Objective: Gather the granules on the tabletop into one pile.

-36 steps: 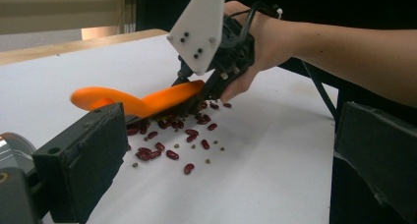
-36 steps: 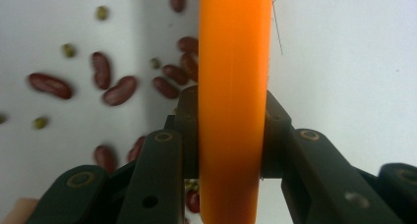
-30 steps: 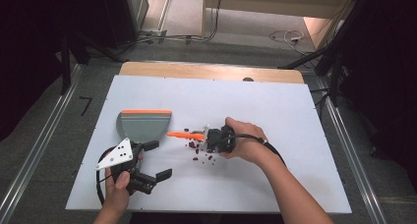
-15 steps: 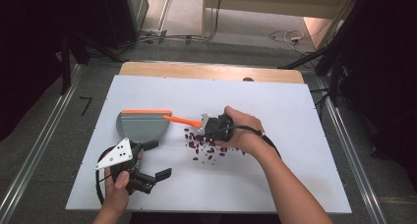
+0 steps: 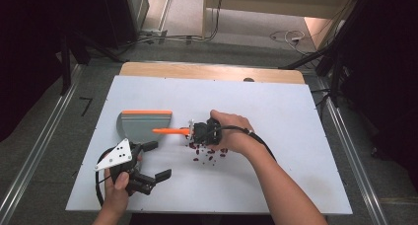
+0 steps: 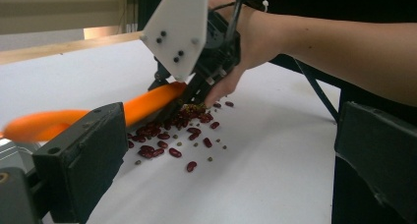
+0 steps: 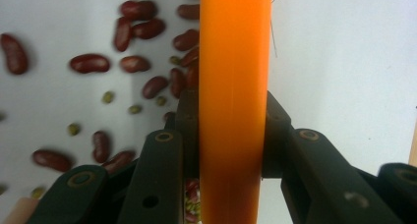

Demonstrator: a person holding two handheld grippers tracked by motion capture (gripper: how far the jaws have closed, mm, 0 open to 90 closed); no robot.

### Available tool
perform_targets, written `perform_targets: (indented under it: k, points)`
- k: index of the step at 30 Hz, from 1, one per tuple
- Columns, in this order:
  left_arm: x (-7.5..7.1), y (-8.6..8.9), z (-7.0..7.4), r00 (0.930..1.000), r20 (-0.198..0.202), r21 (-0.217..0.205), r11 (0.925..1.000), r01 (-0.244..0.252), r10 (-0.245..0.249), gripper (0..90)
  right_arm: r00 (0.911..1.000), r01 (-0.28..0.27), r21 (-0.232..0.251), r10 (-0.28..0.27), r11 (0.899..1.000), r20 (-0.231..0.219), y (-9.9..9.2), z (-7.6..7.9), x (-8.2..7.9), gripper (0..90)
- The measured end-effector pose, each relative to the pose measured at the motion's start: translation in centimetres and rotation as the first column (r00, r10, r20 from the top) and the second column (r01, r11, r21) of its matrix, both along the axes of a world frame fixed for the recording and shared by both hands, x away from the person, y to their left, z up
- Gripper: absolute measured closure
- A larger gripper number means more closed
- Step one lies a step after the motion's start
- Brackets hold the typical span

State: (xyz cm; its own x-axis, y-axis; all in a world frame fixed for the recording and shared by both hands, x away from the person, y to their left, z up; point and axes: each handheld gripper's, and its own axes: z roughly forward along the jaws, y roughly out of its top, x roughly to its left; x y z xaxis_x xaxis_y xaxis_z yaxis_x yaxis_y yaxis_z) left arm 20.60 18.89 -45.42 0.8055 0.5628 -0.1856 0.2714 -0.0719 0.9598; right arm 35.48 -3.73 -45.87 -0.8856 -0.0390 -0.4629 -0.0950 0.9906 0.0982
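Orange plastic is what the right gripper [image 5: 193, 131] has clenched between its jaws: the handle [image 7: 235, 106] of a small brush, pinched squarely from both sides in the right gripper view; the brush end is hidden under the hand, just over the beans [image 5: 208, 153]. Red beans and a few small green ones lie scattered on the white table [image 5: 296, 116], near the handle and below the right hand [image 5: 231, 133]; the grey dustpan [image 5: 143, 124] with its orange edge sits to their left, apart from the pile, with the handle's free tip reaching toward it. The left gripper [image 5: 150, 161] rests low at the near edge, jaws spread and holding nothing, not touching the dustpan.

Likely trouble: nobody steadies the pan, so a firm sweep may shove it away instead of loading it; round beans can roll or skip wide under a quick stroke, some toward the table's edge; the smooth handle may twist in the pinch if the bristles drag.
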Motion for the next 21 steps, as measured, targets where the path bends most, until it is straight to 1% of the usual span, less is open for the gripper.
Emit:
perform_targets:
  k: [2,3,4,5,6,7,8,12,13,14,15,16,17,18,19,20,21]
  points:
    - [0.0,0.0,0.1,1.0000,0.005,0.002,1.0000,-0.003,0.003,0.9,0.9999,-0.016,-0.012,0.016,1.000,0.005,-0.2,-0.1,-0.4,68.0]
    - [-0.1,0.1,0.1,1.0000,0.006,0.000,1.0000,-0.004,0.004,0.9,0.9999,-0.015,-0.008,0.015,1.000,0.001,-0.3,-0.2,-0.7,68.0]
    - [-0.1,0.1,0.1,1.0000,0.006,0.000,1.0000,-0.007,0.007,0.9,0.9996,-0.028,-0.017,0.029,0.999,0.004,-0.4,-0.2,-0.8,68.0]
    - [-0.1,0.1,0.1,0.9999,0.006,0.000,1.0000,-0.008,0.008,0.9,0.9994,-0.034,-0.019,0.034,0.999,0.000,-0.5,-0.2,-1.0,68.0]
    - [-0.2,0.2,0.1,0.9999,0.005,-0.001,1.0000,-0.009,0.009,0.9,0.9993,-0.037,-0.009,0.037,0.999,-0.003,-0.6,-0.2,-1.2,68.0]
    - [-0.2,0.2,0.1,1.0000,0.004,-0.002,1.0000,-0.009,0.009,0.9,0.9986,-0.053,-0.023,0.053,0.998,-0.006,-0.8,-0.1,-1.4,68.0]
    - [-0.2,0.2,0.1,1.0000,0.003,0.000,1.0000,-0.008,0.008,0.9,0.9985,-0.054,-0.016,0.054,0.998,-0.008,-1.0,-0.1,-1.6,68.0]
    - [-0.1,0.2,0.0,1.0000,0.004,0.001,1.0000,-0.007,0.007,0.9,0.9979,-0.063,-0.013,0.063,0.998,-0.018,-1.5,0.0,-1.8,68.0]
    - [-0.1,0.2,0.0,1.0000,0.004,0.000,1.0000,-0.007,0.007,0.9,0.9983,-0.057,0.009,0.057,0.998,-0.010,-1.7,-0.1,-1.8,68.0]
    - [-0.1,0.2,0.1,1.0000,0.004,0.000,1.0000,-0.007,0.007,0.9,0.9983,-0.057,0.013,0.058,0.998,-0.006,-1.8,0.0,-1.9,68.1]
    - [-0.1,0.2,0.1,1.0000,0.003,0.000,1.0000,-0.009,0.009,0.9,0.9981,-0.061,0.017,0.061,0.998,0.009,-1.8,0.2,-1.8,68.1]
    - [-0.1,0.3,0.1,0.9999,0.003,0.000,1.0000,-0.010,0.010,0.9,0.9983,-0.055,0.038,0.054,0.998,0.020,-1.9,0.5,-1.7,68.3]
    - [-0.1,0.3,0.1,0.9999,0.004,-0.001,0.9999,-0.011,0.011,0.9,0.9989,-0.045,0.065,0.044,0.997,0.019,-1.9,0.7,-1.7,68.4]
    - [-0.1,0.4,0.1,0.9999,0.003,-0.001,0.9999,-0.013,0.013,0.9,0.9984,-0.041,0.082,0.037,0.996,0.043,-1.9,1.0,-1.6,68.4]
    - [-0.1,0.4,0.1,0.9999,0.003,-0.003,0.9999,-0.013,0.013,0.9,0.9990,-0.017,0.095,0.013,0.995,0.042,-1.9,1.4,-1.6,68.4]
    - [-0.1,0.4,0.1,0.9999,0.003,-0.003,0.9999,-0.013,0.013,0.9,0.9997,-0.001,0.107,-0.002,0.994,0.025,-1.9,1.7,-1.5,68.4]
    - [-0.1,0.5,0.1,0.9999,0.004,-0.004,0.9999,-0.016,0.016,0.9,0.9997,0.005,0.124,-0.008,0.992,0.025,-1.9,2.2,-1.4,68.4]
